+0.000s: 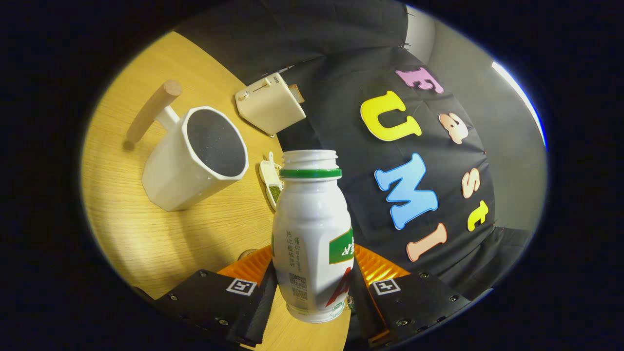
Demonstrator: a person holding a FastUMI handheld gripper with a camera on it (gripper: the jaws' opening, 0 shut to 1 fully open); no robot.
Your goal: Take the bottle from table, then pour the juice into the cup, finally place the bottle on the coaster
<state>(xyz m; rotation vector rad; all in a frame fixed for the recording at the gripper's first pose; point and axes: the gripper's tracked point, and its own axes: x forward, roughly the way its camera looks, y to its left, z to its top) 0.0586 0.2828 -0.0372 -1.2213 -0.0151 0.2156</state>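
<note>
I had the tool (312,287) clamped on the uncapped bottle (312,234), the cup (195,158) at ten o'clock beyond it, and feared overtilting early would spill juice onto the desk (146,234).

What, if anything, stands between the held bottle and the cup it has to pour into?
Nothing visible does. The gripper is shut on the bottle, which is uncapped and lifted. The cup stands on the table ahead and to one side, its mouth open. A small scoop lies beside that path, not across it.
</note>
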